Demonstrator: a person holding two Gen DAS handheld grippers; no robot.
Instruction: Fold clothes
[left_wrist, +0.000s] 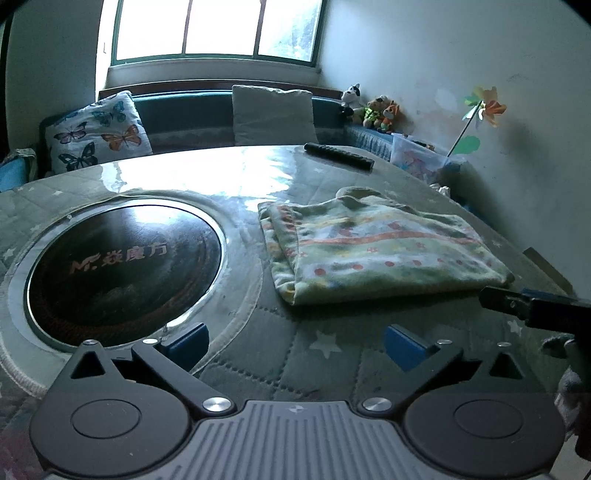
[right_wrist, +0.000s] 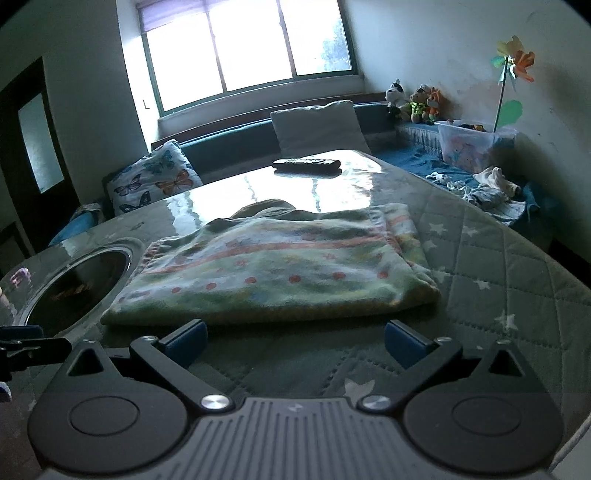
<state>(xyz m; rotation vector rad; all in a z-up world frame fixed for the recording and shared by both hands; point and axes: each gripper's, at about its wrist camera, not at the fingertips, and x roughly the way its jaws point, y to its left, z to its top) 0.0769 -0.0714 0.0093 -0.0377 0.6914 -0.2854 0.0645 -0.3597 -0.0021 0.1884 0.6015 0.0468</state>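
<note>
Garment, just one, is lying folded flat on the worktop, a soft pastel piece with orange stripes and red dots. It sits right of the one round dark glass plate set into the quilted star-print cover, close to it but not touching.

Going left to right in the left wrist view: one butterfly pillow on the bench behind, then one plain grey pillow, one black remote at the far edge of the worktop, three plush toys in the corner, one clear storage bin and one pinwheel against the wall.

Left gripper hovers low over the cover, short of the garment's near edge, jaws spread wide with nothing between them. Right gripper is the same deal: jaws wide apart, empty, lined up just in front of the garment's near hem without touching it. Its tip also pokes into the left view at the garment's near right corner.

One small heap of loose clothes sits on the blue bench at far right.
</note>
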